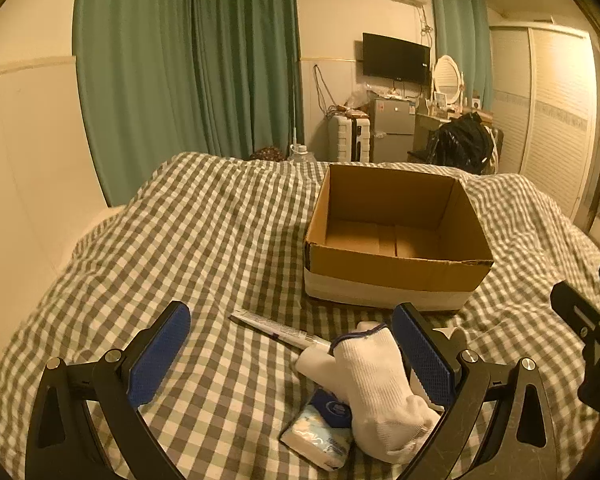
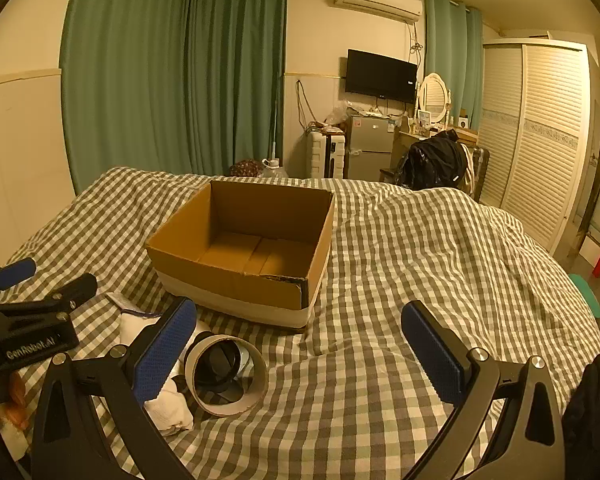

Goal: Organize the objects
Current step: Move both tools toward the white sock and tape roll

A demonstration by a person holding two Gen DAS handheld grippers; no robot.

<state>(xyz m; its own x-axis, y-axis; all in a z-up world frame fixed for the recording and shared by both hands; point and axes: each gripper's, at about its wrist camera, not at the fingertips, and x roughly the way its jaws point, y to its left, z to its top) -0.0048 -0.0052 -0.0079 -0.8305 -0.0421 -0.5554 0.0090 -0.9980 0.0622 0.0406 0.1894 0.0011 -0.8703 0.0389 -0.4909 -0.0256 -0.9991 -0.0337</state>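
An empty cardboard box (image 1: 396, 276) (image 2: 236, 276) stands on the checked bedspread. In front of it lie a white sock (image 1: 376, 384) (image 2: 168, 406), a small tissue pack (image 1: 320, 436) partly under the sock, a flat tube (image 1: 276, 330) and a tape roll (image 2: 226, 376). My left gripper (image 1: 292, 360) is open above the bedspread, with the sock just inside its right finger. My right gripper (image 2: 300, 354) is open over bare bedspread, the tape roll close to its left finger. The left gripper (image 2: 24, 320) also shows at the left edge of the right wrist view, and part of the right one (image 1: 588, 328) at the right edge of the left wrist view.
The bed (image 2: 440, 264) fills the foreground, with green curtains (image 1: 188, 60) behind it. A fridge (image 2: 370, 146), a suitcase (image 2: 326, 156), a dressing table with a mirror (image 2: 434, 98) and a louvred wardrobe (image 2: 540, 140) stand at the far wall.
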